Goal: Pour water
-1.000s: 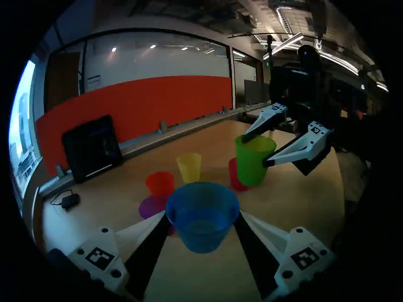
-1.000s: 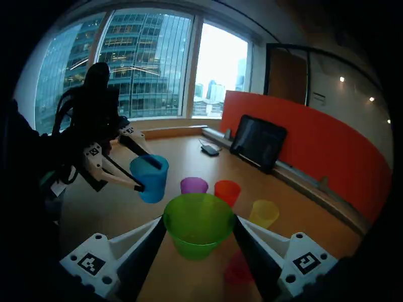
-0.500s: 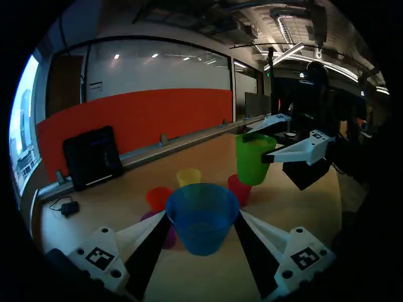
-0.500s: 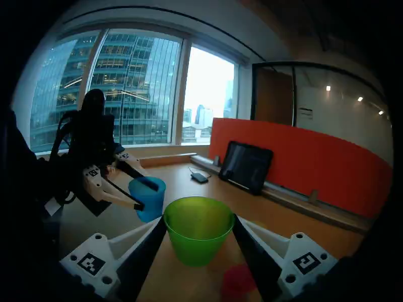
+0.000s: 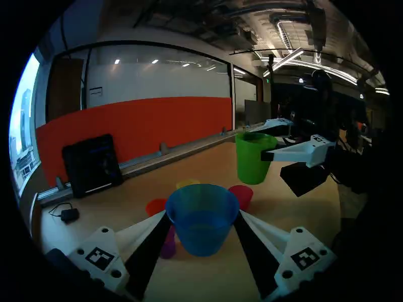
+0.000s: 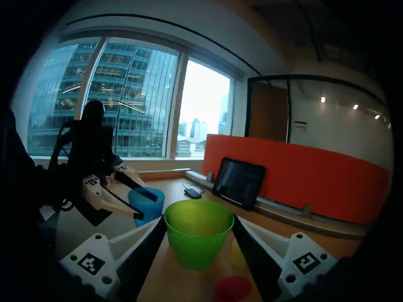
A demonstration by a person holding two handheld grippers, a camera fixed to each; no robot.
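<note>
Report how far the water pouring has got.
Done: both cups are picked up. The left gripper is shut on the blue cup, which seems to hold water, and the right gripper is shut on the green cup, both held above the table. In hand: the cups are upright and apart, so no pour shows yet. Left: bring the blue cup over the green cup and tilt it, most likely.
</note>
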